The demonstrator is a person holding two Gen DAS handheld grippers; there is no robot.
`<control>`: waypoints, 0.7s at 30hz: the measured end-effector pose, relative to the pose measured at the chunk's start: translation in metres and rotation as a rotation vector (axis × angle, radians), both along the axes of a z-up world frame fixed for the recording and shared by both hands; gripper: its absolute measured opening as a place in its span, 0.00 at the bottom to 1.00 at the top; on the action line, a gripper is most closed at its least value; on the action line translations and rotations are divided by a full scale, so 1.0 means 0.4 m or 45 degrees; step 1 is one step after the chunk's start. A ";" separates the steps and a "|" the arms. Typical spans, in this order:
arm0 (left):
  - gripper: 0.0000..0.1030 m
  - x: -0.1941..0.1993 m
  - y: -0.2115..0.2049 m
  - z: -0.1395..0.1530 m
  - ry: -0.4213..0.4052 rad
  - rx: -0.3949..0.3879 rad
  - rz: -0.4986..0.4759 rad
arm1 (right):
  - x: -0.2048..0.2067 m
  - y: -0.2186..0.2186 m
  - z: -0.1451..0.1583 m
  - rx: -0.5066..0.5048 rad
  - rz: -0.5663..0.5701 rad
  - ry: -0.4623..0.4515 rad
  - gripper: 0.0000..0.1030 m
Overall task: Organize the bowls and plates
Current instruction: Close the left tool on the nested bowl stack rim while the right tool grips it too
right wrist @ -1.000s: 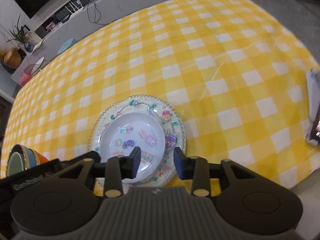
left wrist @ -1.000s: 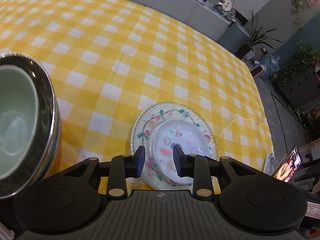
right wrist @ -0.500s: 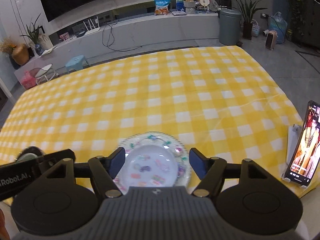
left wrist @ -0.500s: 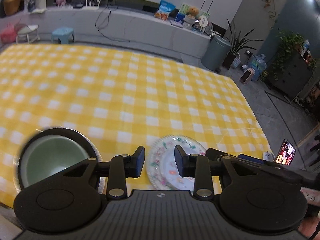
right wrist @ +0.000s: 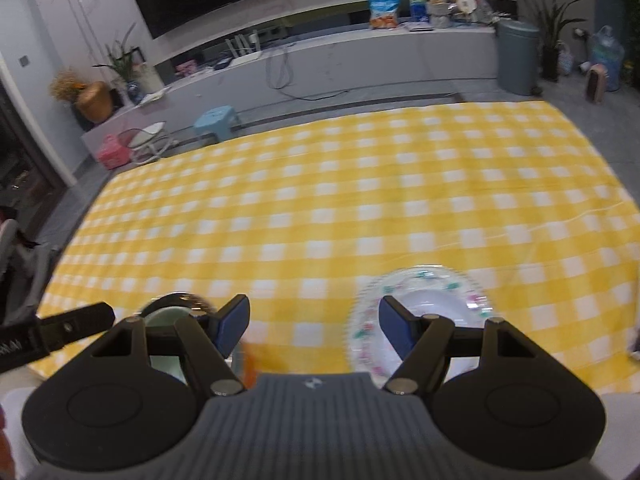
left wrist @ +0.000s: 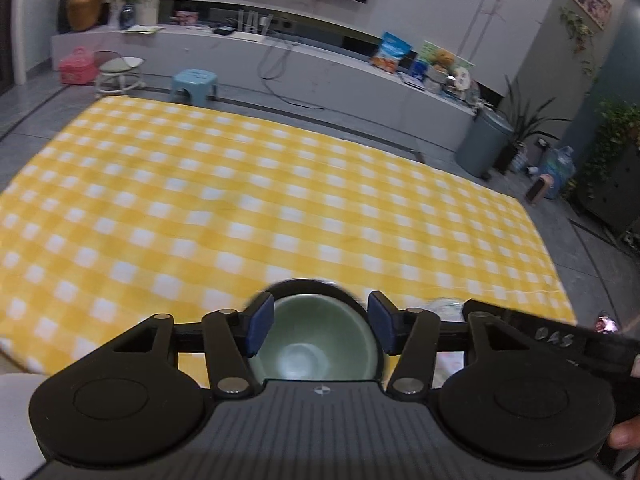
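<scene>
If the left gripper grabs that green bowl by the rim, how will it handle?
The green bowl looks glazed and glossy, so it is probably stiff, fairly heavy and slippery against the left gripper. It sits nested in a dark metal-looking bowl, which may lift or shift with it. It likely chips if dropped onto the checked tablecloth.

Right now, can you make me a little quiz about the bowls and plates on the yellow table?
1. True or false: the left tongs are shut tight on the green bowl.
2. Which lies nearer the right tongs' right finger: A) the flowery plate or B) the green bowl?
3. Fill in: the small white plate sits on the flowery ____.

Key:
1. False. Both fingers stand apart, on either side of the bowl as seen.
2. A.
3. Plate.
</scene>
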State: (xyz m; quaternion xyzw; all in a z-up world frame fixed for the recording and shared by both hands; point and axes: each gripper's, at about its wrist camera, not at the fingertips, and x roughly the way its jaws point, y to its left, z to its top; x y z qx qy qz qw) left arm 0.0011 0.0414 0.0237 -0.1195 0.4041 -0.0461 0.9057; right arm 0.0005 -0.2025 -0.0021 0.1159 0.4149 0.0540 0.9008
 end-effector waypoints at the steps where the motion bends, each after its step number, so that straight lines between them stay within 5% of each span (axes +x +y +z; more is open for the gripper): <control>1: 0.67 -0.004 0.015 -0.006 -0.002 -0.006 0.014 | -0.002 0.012 0.002 0.012 0.012 -0.012 0.69; 7: 0.72 -0.009 0.110 -0.080 0.068 -0.194 0.148 | -0.021 0.076 -0.012 0.054 0.061 -0.078 0.72; 10: 0.71 0.000 0.132 -0.116 0.104 -0.291 0.187 | -0.010 0.097 -0.041 0.072 0.092 -0.010 0.72; 21: 0.72 0.049 0.155 -0.227 0.245 -0.396 0.265 | 0.044 0.116 -0.175 0.270 0.015 0.329 0.72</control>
